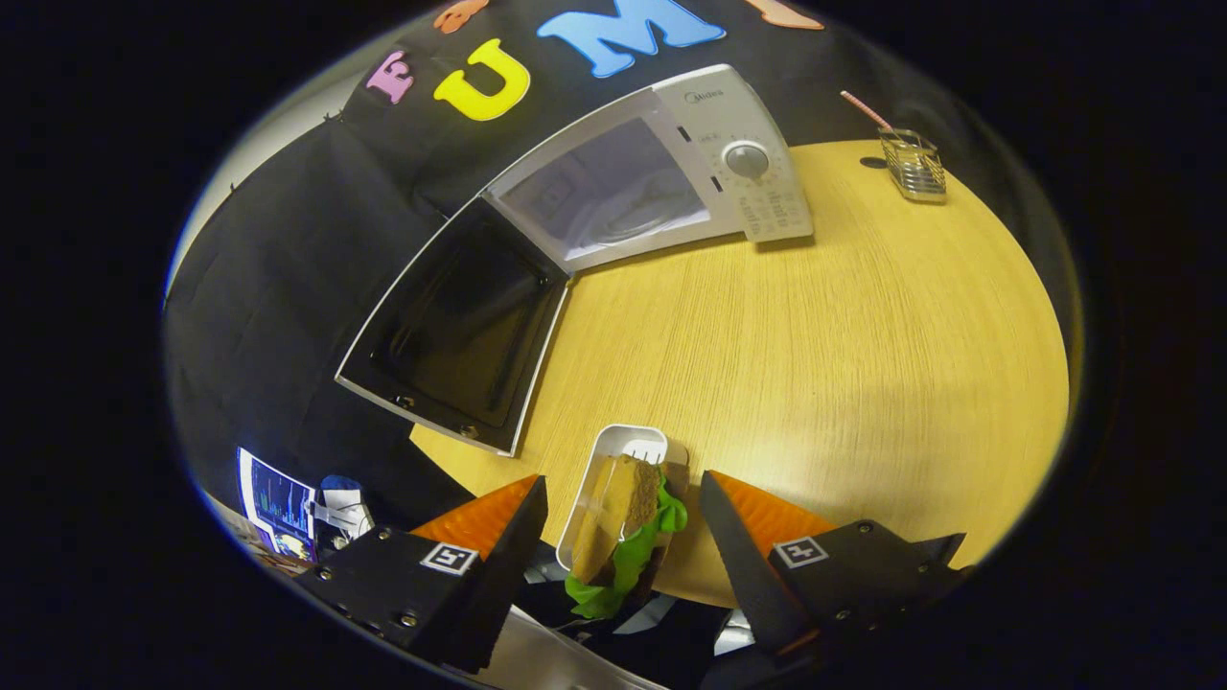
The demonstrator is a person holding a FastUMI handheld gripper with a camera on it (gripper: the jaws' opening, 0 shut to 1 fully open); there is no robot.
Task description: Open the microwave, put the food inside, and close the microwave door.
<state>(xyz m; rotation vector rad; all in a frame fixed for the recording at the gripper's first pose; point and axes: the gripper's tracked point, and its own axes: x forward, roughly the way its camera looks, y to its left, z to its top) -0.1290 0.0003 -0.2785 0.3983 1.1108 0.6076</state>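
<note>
Wood-grain table (pixel 815 335) bears open microwave (pixel 661 168); gripper (pixel 623 498) gapes around sandwich tray (pixel 613 479), gripping nothing.

One microwave (pixel 613 182) (door open), one sandwich (pixel 623 527), one tray (pixel 613 455).

white microwave (pixel 661 163), dark door (pixel 460 326); light woodgrain table (pixel 844 364); white tray (pixel 613 470), brown-green sandwich (pixel 628 527).

A wooden table (pixel 815 345) carries a microwave (pixel 671 163), a wire holder (pixel 914 165) and a food tray (pixel 613 479)
</note>
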